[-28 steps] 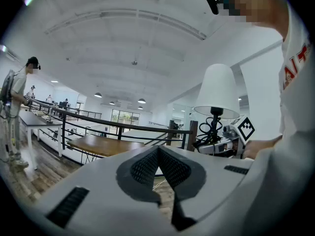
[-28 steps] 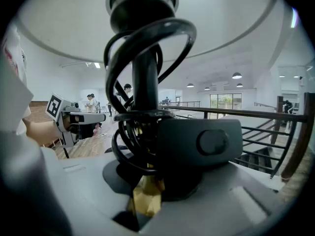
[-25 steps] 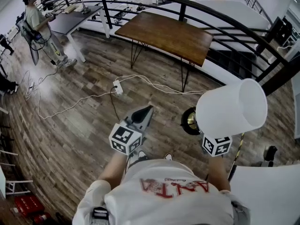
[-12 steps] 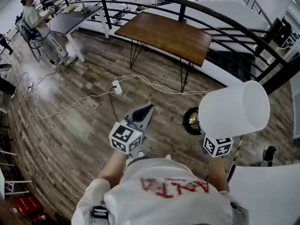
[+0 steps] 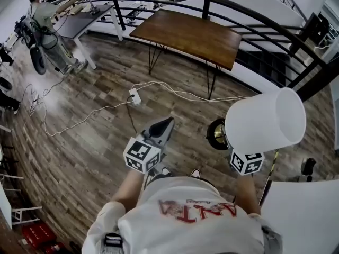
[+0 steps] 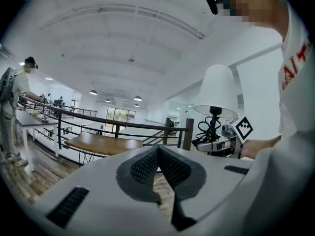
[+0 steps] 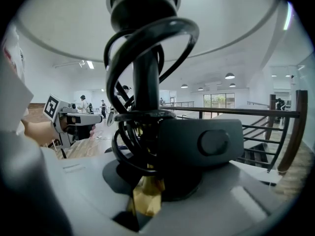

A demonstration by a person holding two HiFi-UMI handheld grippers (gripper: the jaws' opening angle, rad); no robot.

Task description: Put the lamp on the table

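Ahead, wooden table (image 5: pixel 185 33) stands by railing (image 5: pixel 205 7), well beyond lamp (image 5: pixel 265 120).

Lamp held off the floor; table standing at 12 o'clock.

The lamp (image 5: pixel 265 121) has a white conical shade, a black stem wrapped in loops of black cord, a black switch box on the cord and a brass-coloured part at its foot. The right gripper (image 7: pixel 147 205) is clamped on the foot, and the lamp sits upright at 4 o'clock in the head view. The table (image 5: pixel 188 33) has a brown rectangular wooden top on thin black metal legs. It stands on the plank floor just beside the curved black railing, well apart from the lamp.
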